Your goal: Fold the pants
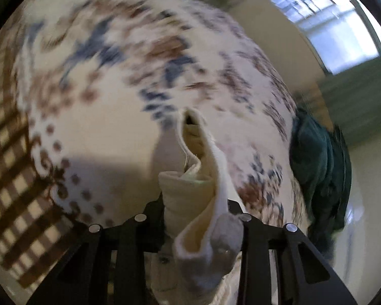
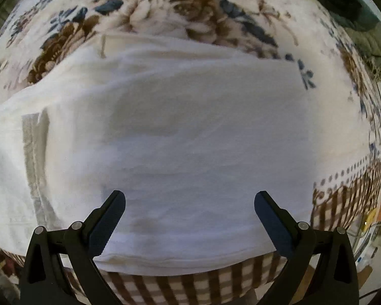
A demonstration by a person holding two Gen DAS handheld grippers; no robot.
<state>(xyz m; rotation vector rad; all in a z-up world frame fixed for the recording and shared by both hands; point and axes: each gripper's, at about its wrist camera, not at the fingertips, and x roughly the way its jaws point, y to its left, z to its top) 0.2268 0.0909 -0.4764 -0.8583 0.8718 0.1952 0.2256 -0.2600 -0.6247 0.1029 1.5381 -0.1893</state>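
A floral blanket point(image 2: 190, 7) with a brown checked border point(image 2: 180, 286) is spread over the surface. A dark green heap of cloth point(image 1: 320, 167) is seen at the blanket's edge. Beyond that edge, a bright window point(image 1: 330, 23) and pale walls are seen.

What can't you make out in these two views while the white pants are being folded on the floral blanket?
- Left wrist view: the left hand-held gripper has its fingertips buried in bunched white pants, so the grip itself is hidden.
- Left wrist view: the floral blanket is motion-blurred, and so is the dark green cloth, so I can't tell what that is.
- Right wrist view: the pants run off the left edge; the open right hand-held gripper shows nothing beyond.
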